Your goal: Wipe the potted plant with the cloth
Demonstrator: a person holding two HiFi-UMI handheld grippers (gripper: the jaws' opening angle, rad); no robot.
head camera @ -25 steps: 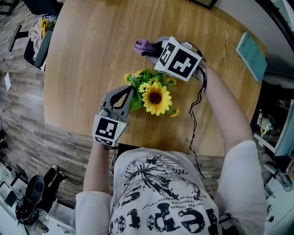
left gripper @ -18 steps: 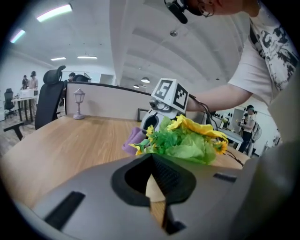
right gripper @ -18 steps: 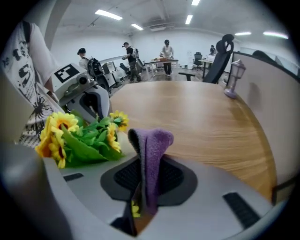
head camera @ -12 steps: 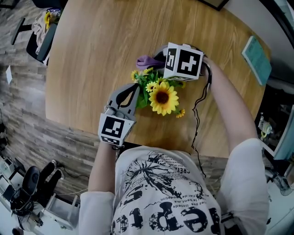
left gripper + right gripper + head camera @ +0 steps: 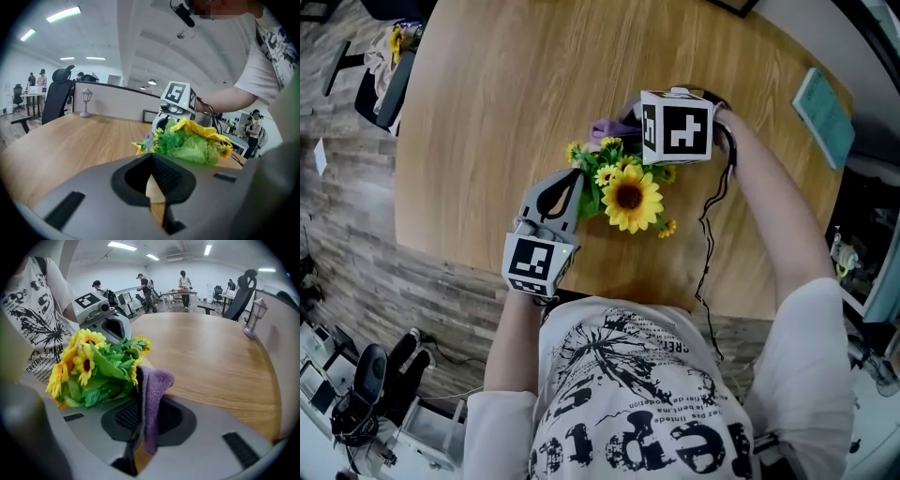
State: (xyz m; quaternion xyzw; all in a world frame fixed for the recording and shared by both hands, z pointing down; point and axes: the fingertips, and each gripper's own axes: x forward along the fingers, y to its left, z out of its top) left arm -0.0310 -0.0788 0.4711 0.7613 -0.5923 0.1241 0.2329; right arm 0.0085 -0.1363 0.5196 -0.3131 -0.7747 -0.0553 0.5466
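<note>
The potted plant [image 5: 628, 192], with yellow sunflowers and green leaves, stands near the table's front edge. My right gripper [image 5: 625, 128] is shut on a purple cloth [image 5: 605, 128] at the far side of the flowers. In the right gripper view the cloth [image 5: 154, 390] sticks up from the right gripper [image 5: 140, 385] and touches the leaves of the plant [image 5: 93, 366]. My left gripper [image 5: 575, 176] is shut at the plant's left edge, nothing visible between its jaws. In the left gripper view the plant [image 5: 187, 143] sits just beyond the left gripper [image 5: 152, 159].
A teal book [image 5: 817, 105] lies at the table's far right. A black cable [image 5: 708, 216] runs from the right gripper over the table's front edge. A small lamp figure [image 5: 254, 317] stands far back on the table. An office chair [image 5: 58, 93] and people are in the background.
My right gripper has moved with the cloth closer to the flowers and rolled, so its marker cube faces differently. The left gripper has stayed at the plant's left side.
</note>
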